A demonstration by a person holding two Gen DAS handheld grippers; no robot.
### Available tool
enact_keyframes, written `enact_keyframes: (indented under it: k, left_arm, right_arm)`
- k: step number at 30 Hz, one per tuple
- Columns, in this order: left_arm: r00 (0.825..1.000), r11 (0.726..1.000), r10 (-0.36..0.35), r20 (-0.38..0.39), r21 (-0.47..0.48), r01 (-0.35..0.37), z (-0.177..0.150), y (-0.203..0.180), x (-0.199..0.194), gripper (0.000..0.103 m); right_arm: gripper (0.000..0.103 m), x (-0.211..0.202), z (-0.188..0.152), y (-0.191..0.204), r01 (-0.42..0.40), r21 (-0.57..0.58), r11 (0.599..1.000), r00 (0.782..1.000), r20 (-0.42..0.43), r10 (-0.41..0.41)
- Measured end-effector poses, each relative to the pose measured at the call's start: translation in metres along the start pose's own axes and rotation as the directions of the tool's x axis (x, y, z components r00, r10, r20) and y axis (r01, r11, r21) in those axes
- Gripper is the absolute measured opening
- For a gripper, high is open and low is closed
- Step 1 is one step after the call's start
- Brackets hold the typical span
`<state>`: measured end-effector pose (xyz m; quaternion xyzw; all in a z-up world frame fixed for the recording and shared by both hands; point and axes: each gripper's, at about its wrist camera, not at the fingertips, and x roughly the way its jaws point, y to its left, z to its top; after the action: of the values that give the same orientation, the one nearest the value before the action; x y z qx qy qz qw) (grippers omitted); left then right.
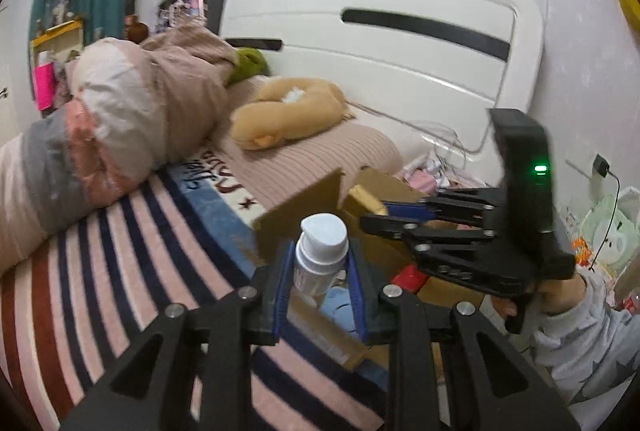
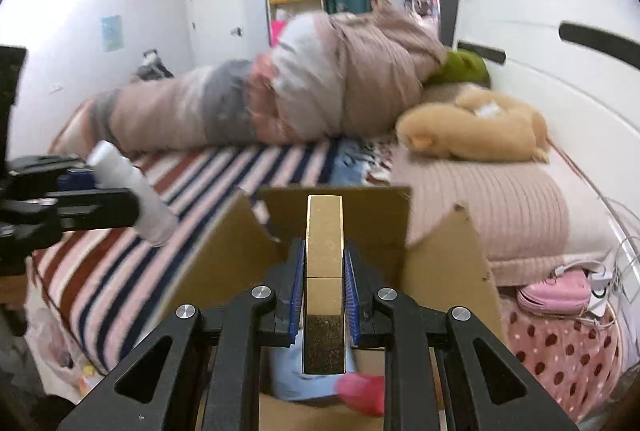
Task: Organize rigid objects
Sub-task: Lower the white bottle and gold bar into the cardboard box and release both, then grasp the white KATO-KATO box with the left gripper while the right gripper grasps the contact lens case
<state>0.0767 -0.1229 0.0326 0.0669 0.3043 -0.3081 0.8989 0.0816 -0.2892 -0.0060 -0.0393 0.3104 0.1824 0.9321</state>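
Two tools clamped: left (image 1: 320,271) on white pump bottle (image 1: 322,251) (cylindrical), right (image 2: 324,283) on gold box (image 2: 324,271).

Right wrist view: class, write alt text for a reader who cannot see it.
The right tool grips a slim gold box above an open cardboard box on a striped bed. At left, the other tool holds a white bottle.

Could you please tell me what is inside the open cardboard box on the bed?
Inside the cardboard box, a light blue item and a pink-red item show. The gold box held above and the tool's black frame cover the rest of the interior.
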Motion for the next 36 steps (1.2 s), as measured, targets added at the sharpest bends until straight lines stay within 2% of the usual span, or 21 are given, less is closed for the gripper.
enact_keyframes:
  k: [4, 10, 15, 18, 20, 26, 28, 30, 33, 36]
  left_arm:
    - [0.998, 1.0, -0.005, -0.055, 0.02, 0.006, 0.008, -0.007, 0.031, 0.023]
    - [0.991, 0.999, -0.009, -0.133, 0.036, 0.014, 0.014, -0.01, 0.071, 0.023]
    - [0.978, 0.998, 0.031, -0.208, 0.061, -0.019, 0.013, -0.012, 0.097, 0.023]
    - [0.974, 0.997, 0.043, -0.22, 0.075, -0.028, 0.011, -0.013, 0.103, 0.024]
    - [0.974, 0.996, 0.053, -0.219, 0.083, -0.036, 0.011, -0.012, 0.104, 0.03]
    - [0.978, 0.996, 0.066, -0.195, 0.073, -0.053, 0.012, -0.007, 0.093, 0.033]
    - [0.983, 0.997, 0.067, -0.174, 0.06, -0.057, 0.013, -0.004, 0.083, 0.039]
    - [0.988, 0.997, 0.073, -0.136, 0.036, -0.069, 0.013, 0.003, 0.065, 0.052]
    - [0.991, 0.995, 0.096, -0.091, -0.001, -0.096, 0.011, 0.017, 0.038, 0.058]
    - [0.989, 0.99, 0.138, -0.057, -0.031, -0.14, 0.002, 0.037, 0.007, 0.065]
  right_arm:
    - [0.014, 0.017, -0.001, -0.018, 0.023, 0.018, 1.0, 0.999, -0.024, -0.023]
    - [0.014, 0.014, -0.005, -0.026, 0.015, 0.004, 1.0, 1.0, -0.022, -0.015]
    - [0.014, 0.015, -0.01, -0.027, 0.004, -0.002, 1.0, 1.0, -0.023, -0.004]
    - [0.014, 0.015, -0.012, -0.027, -0.004, 0.005, 1.0, 1.0, -0.03, 0.004]
    - [0.014, 0.015, -0.013, -0.027, -0.004, 0.005, 1.0, 0.999, -0.035, 0.005]
    - [0.014, 0.01, -0.012, -0.021, -0.001, -0.002, 1.0, 0.999, -0.041, 0.001]
    - [0.014, 0.007, -0.011, -0.018, 0.001, -0.007, 1.0, 0.999, -0.043, -0.001]
    - [0.014, 0.003, -0.009, -0.013, 0.003, -0.017, 1.0, 0.999, -0.042, -0.004]
    - [0.014, -0.006, -0.005, -0.001, -0.009, -0.032, 0.999, 0.999, -0.035, 0.008]
    - [0.014, -0.015, -0.001, 0.022, -0.058, -0.058, 0.997, 0.998, -0.018, 0.057]
